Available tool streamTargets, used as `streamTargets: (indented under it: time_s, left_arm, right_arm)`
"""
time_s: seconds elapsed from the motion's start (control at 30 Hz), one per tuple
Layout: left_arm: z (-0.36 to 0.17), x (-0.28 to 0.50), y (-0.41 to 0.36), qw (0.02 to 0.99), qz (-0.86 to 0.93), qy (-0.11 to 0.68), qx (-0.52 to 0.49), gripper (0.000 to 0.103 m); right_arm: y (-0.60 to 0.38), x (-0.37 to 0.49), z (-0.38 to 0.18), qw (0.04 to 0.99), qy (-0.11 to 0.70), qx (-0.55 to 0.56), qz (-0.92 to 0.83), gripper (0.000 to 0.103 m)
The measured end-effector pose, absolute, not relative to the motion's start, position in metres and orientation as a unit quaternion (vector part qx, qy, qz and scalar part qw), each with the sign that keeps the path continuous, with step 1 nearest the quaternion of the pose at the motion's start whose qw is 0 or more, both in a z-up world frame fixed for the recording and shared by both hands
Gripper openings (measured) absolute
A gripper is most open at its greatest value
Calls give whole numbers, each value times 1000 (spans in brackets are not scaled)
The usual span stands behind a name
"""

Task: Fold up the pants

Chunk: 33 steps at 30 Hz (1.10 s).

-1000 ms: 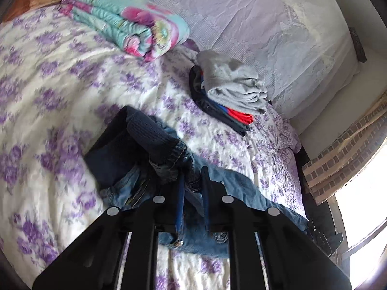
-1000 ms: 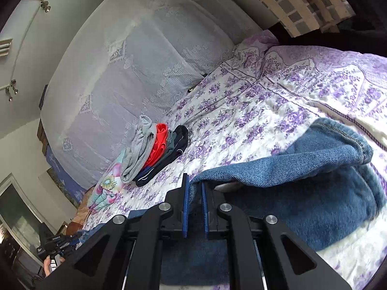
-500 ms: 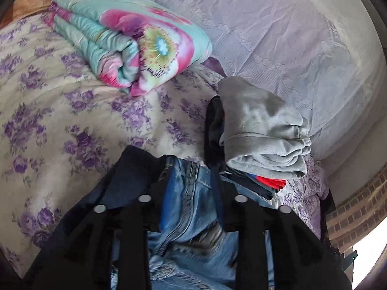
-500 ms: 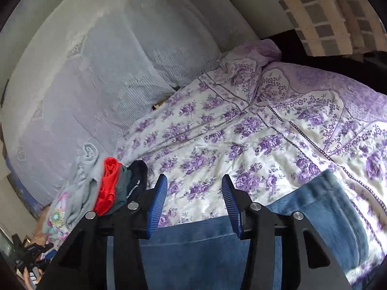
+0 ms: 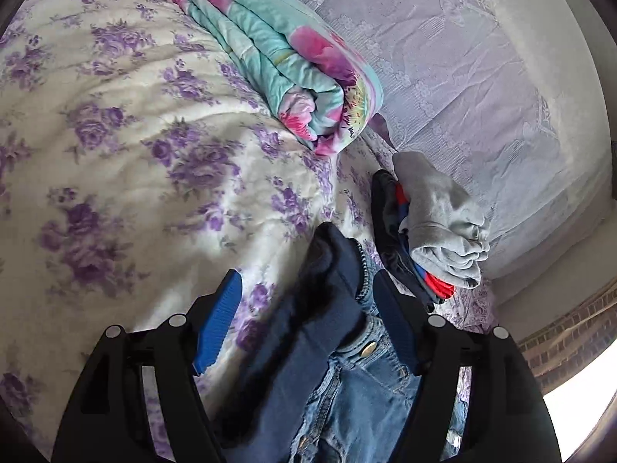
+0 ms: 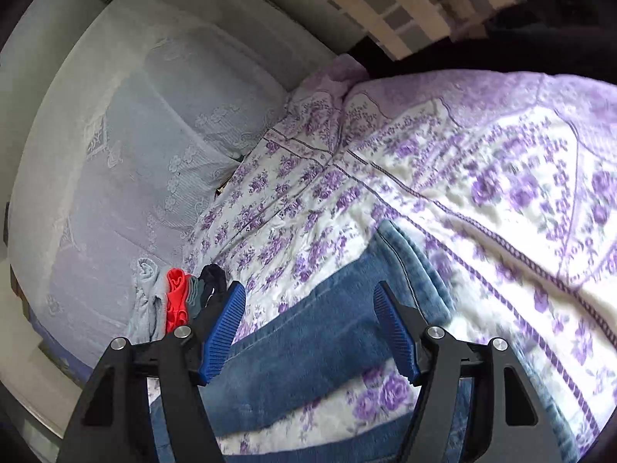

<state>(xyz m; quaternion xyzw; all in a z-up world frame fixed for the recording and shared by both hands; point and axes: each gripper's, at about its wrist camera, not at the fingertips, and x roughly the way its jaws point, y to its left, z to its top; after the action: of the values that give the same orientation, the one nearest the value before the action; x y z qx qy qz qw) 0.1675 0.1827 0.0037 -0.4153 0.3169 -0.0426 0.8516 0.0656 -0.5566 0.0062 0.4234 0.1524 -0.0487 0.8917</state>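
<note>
Blue jeans lie on the purple-flowered bedspread (image 5: 127, 162). In the left wrist view their waistband end (image 5: 358, 351), with a metal button and dark inner lining, lies between the fingers of my left gripper (image 5: 306, 324). Its jaws are opening and the blue pads (image 5: 218, 328) stand clear of the denim. In the right wrist view a jeans leg (image 6: 320, 332) stretches across the bedspread (image 6: 501, 200) under my right gripper (image 6: 308, 330). Those jaws are opening too, with nothing pressed between the pads (image 6: 395, 333).
A folded turquoise and pink blanket (image 5: 293, 61) lies at the far side of the bed. A pile of folded clothes (image 5: 439, 223), grey on top with red and dark items, sits close to the waistband, also seen as the clothes pile (image 6: 173, 301). Lace-covered cushions (image 5: 482, 77) back the bed.
Both grippers were shut on the jeans and have let go, their jaws spreading wide. Both moved toward the bed's far side, and the denim now lies flat.
</note>
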Motion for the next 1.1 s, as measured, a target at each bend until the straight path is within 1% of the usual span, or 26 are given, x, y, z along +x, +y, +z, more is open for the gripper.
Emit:
streamTargets:
  time_s: [0.07,0.27,0.37,0.47,0.57,0.67,0.7,0.8,0.87,0.93,0.97,1.0,1.03,1.1]
  left_arm:
    - [-1,154,187,850,-50,326,-411,68]
    - [-6,111,181,871,-74,345,-342,68]
    - [-12,85,182,865,-94,342,-355,69]
    - [-8,68,173,866,-100,347,-346,70]
    - [-6,69,161,857,-121,357,-351,81]
    - [-7,84,147,862,-87,376,-330,82]
    - [-6,89,140,864,-80,379,-321,85]
    - [-8,105,124,869,-59,390,-300,87]
    - [-9,110,116,877,-43,386,-282,88]
    - [-9,109,113,887,-36,376,-267,86]
    - [-9,106,114,890,-36,367,-267,66]
    - [-10,103,119,889,-34,365,-274,37]
    - [-12,100,127,885,-28,364,-289,26]
    - [-19,94,142,869,-54,358,-337,20]
  right_arm:
    - [-557,58,0,887,156,433,-46,70]
    - [-542,42,-5,893,161,418,-42,72]
    - [-533,35,-4,900,163,401,-42,73]
    - [-524,30,-4,906,167,388,-39,74]
    - [-517,26,-4,909,169,380,-32,74]
    - [-512,17,-1,914,161,370,-33,74]
    - [-511,13,-1,915,158,369,-35,74]
    - [-513,3,-5,912,152,380,-35,74]
    - [-516,-3,-8,907,150,393,-32,74]
    - [-517,-9,-11,904,147,401,-28,74]
    - [-517,-11,-12,904,146,402,-28,74]
    - [-517,-13,-12,904,145,401,-27,74]
    - [-516,-14,-12,905,145,399,-26,74]
    - [-514,-15,-11,907,145,395,-24,74]
